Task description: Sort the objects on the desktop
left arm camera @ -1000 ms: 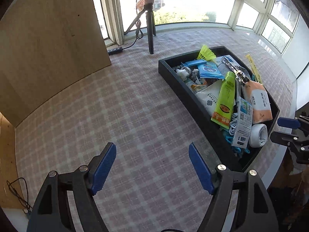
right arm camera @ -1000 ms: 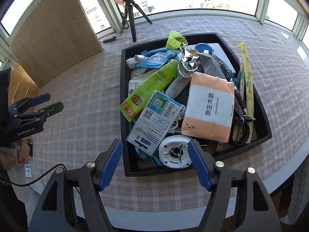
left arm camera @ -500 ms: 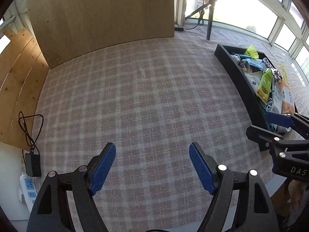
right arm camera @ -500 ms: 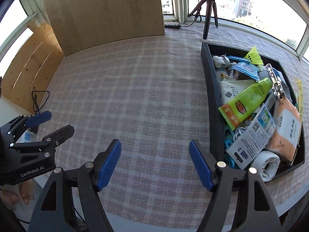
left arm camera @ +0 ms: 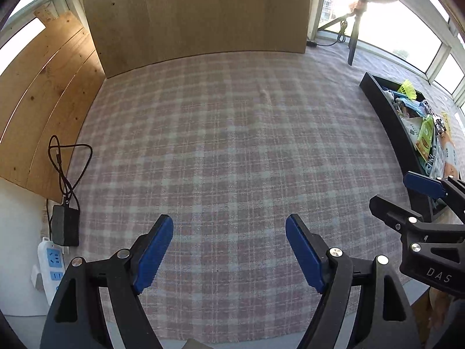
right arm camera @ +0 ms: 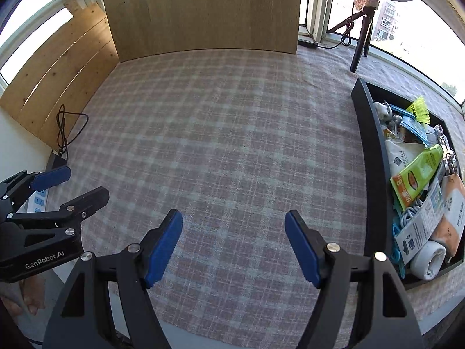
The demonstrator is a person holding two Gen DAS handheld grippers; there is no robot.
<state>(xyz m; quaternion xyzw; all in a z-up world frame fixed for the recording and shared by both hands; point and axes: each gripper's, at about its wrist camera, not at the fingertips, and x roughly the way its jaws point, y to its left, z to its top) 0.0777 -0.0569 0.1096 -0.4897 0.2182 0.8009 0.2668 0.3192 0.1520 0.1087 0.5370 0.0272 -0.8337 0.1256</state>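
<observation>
1. Both views have swung left since before; our tray (right arm camera: 375, 171) now sits at the right edge.
2. We hold left gripper (left arm camera: 229, 250) and right gripper (right arm camera: 234, 245) apart, empty, above the cloth (right arm camera: 232, 145).
3. Things lie heaped in the tray; whether sorting is starting or done, we cannot tell.

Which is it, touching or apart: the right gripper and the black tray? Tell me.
Apart. In the right wrist view the right gripper hangs open over bare checked cloth, and a strip of cloth shows between its right finger and the black tray.
</observation>
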